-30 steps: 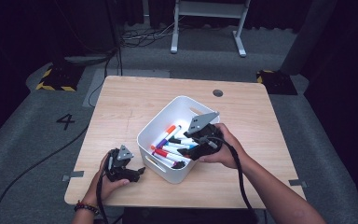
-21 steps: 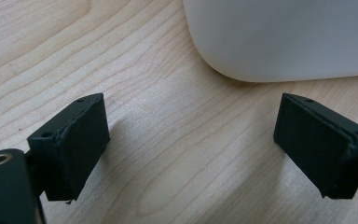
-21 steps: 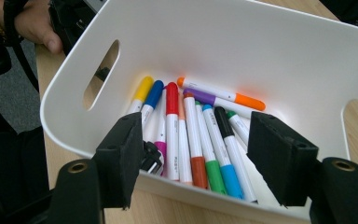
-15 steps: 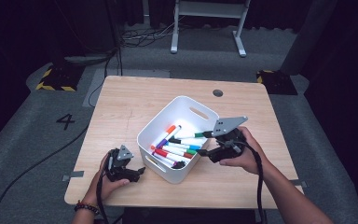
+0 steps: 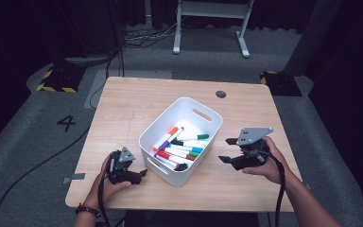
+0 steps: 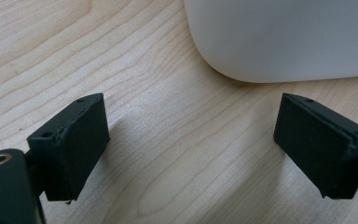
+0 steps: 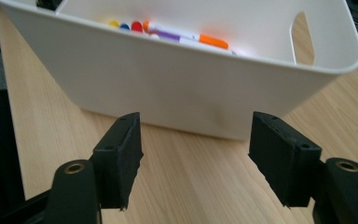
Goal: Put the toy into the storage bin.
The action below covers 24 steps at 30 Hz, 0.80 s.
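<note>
Wooden counter [image 5: 137, 101], light grain, rectangular, with a dark round grommet [image 5: 220, 94] near the far edge.

White bin [image 5: 203, 120], plastic, rounded corners, slot handles in two walls, set at an angle near the middle of the counter. Contents: markers [image 5: 179, 149], loose and overlapping, lying flat on the bin floor; caps orange, green, blue, red, purple and black among those visible. Orange-capped marker [image 7: 186, 36] and further coloured caps seen over the rim in the right gripper view.

Left hand-held gripper [image 5: 131, 176], in the person's left hand at the near left of the counter, just beside the bin's near corner, apart from it. Jaws wide apart, nothing between them; bare wood below and a rounded corner of the bin wall ahead in the left gripper view. Low over the counter, pointing toward the bin.

Right hand-held gripper [image 5: 228, 150], in the person's right hand on the bin's right side, clear of the wall, grey three-cornered plate on top. Jaws spread well apart, empty, lately opening a little further. Pointed at the bin's long side wall, which fills the space ahead in the right gripper view, with bare counter between jaws and wall.

Surroundings: dark floor, number 4 [image 5: 66, 123] marked left of the counter, white frame legs [image 5: 210, 28] behind, yellow-black striped tape [image 5: 54, 87] at far left.
</note>
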Available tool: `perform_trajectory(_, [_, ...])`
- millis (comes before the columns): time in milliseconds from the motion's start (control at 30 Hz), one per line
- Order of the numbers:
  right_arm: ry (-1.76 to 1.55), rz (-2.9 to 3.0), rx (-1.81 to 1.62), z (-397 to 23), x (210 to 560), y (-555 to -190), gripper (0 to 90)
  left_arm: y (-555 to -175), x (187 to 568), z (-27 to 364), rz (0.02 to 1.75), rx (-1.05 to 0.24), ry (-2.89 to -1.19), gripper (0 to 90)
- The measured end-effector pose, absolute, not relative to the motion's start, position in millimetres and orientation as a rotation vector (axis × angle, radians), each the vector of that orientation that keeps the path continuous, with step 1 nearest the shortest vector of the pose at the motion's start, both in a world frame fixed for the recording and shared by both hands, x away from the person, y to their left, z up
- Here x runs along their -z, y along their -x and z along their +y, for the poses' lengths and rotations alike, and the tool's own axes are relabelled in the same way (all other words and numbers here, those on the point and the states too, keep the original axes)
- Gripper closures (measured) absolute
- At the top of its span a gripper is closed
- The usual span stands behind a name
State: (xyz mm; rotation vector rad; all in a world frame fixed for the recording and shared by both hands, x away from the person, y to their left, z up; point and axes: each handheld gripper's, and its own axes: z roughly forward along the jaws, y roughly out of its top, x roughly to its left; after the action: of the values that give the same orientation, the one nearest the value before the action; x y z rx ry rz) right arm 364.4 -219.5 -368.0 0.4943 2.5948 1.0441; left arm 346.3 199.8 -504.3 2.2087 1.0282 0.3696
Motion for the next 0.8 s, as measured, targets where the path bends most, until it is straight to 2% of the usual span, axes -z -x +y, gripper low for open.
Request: perform_trajectory(800, [-0.808,2.556,-0.859,-309.1,461.5,-367.0,28.9,-347.3,504.3,199.5,1.033,-0.361,-2.210,9.9])
